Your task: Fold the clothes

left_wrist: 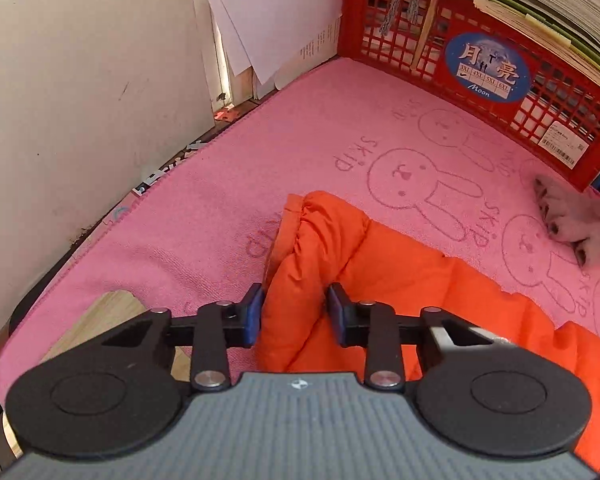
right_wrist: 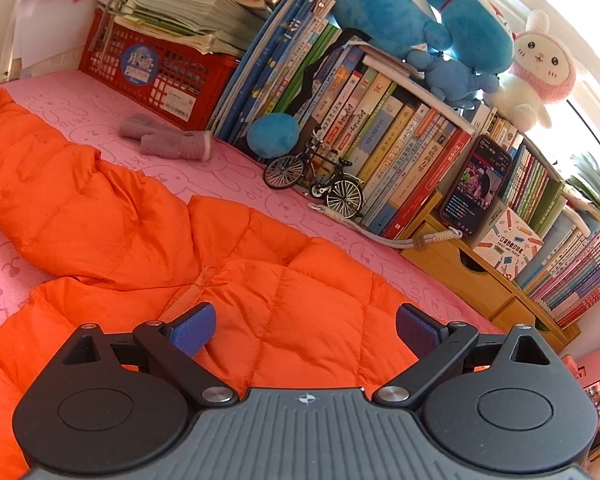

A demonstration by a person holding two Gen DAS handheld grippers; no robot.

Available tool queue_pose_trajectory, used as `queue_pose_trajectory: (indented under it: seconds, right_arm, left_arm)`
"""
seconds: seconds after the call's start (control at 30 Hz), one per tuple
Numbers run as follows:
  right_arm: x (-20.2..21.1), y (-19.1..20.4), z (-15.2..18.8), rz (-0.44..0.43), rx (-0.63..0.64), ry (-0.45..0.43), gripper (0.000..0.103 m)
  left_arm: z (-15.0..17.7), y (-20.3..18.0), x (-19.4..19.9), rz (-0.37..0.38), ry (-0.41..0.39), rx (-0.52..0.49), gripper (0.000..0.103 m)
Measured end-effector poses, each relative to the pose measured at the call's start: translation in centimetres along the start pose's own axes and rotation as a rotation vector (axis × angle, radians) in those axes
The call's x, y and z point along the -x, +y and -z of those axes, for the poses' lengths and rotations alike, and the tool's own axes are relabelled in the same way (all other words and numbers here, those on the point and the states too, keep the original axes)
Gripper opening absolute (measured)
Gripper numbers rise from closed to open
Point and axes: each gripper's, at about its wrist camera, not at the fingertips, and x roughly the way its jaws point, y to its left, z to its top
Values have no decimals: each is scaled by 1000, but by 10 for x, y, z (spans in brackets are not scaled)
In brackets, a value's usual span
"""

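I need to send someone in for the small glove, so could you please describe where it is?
Find the red crate at the back of the pink towel. The glove lies flat on the towel just in front of it, beyond the orange jacket. It is the only grey knitted thing there, with a pale cuff.

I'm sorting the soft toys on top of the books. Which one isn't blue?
The white rabbit plush toy with the pink hood, at the right end of the row; the plush toys beside it are all blue.
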Motion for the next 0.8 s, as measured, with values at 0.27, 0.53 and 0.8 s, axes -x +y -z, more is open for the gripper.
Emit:
queue_pose_trajectory:
  seconds: [0.27, 0.53, 0.8]
  right_arm:
    - [2, -24, -1, 37, -132, 19, 98]
    - [4, -90, -12, -233, -573, 40, 97]
    - [-46, -101, -67, -879, -852, 139, 98]
  left_arm:
    - [-8, -40, 63, 223, -116, -95, 20]
    - [28, -118, 101, 331, -178, -340, 20]
    - [89, -171, 115, 330, -236, -588, 21]
